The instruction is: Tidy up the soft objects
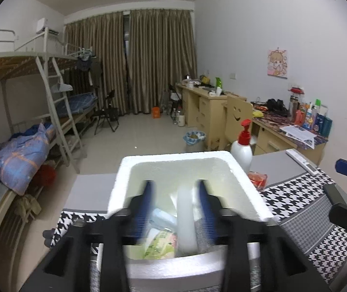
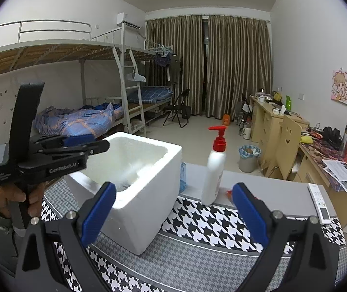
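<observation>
Two grippers are seen over a table covered with a black-and-white houndstooth cloth point(image 2: 197, 219). A white foam box point(image 2: 146, 209) stands on the cloth, and a white pump bottle point(image 2: 213, 172) with a red top stands just beside its right side, with a red packet point(image 1: 258, 178) near the bottle's foot. A white remote control point(image 2: 319, 203) lies near the table's right edge, well apart from the box. Open cloth is left in front of the box and to its right.

The left gripper point(image 1: 177, 209) is reached down inside the box, its blue fingers point(image 1: 146, 206) blurred and held a moderate way apart. Between them a white roll-like thing point(image 1: 185, 221) is seen, but whether it is touched cannot be told. Soft packets point(image 1: 160, 245), green and pale blue, lie on the box floor beneath the fingers.

The right gripper point(image 2: 173, 209) is held wide apart with nothing in it, in front of the box's right corner.
</observation>
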`<state>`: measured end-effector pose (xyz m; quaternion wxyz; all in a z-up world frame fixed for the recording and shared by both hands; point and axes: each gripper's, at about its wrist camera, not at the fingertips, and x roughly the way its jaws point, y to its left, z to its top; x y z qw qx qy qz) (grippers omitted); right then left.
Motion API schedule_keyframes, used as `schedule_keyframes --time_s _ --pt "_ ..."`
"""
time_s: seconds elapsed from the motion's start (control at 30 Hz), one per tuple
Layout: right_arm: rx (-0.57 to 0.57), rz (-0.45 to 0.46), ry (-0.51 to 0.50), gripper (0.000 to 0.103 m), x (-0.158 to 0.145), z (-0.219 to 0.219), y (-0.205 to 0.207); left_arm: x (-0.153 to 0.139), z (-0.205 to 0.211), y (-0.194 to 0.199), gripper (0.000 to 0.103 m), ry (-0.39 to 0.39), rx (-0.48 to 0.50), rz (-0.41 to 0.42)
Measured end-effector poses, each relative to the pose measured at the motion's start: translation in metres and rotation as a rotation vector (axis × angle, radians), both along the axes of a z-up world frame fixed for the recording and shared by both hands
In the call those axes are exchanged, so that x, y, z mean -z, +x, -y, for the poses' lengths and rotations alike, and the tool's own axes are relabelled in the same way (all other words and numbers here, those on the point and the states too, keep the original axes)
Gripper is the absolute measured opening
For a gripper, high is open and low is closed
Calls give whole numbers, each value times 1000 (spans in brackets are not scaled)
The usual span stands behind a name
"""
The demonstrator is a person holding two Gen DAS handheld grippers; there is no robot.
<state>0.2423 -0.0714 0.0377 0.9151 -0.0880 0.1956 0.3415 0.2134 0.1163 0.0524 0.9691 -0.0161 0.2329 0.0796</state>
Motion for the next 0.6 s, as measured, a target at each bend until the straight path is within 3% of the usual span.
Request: schedule_keyframes --time_s 0.03,0.17,0.6 --pt "4 0 2 98 0 1 0 -1 -1 -2 73 -6 -7 9" --pt "7 -8 10 98 1 3 2 -5 -1 -8 85 -10 -14 33" --pt "17 -10 28 98 3 9 -4 -8 9 -25 101 7 -28 72"
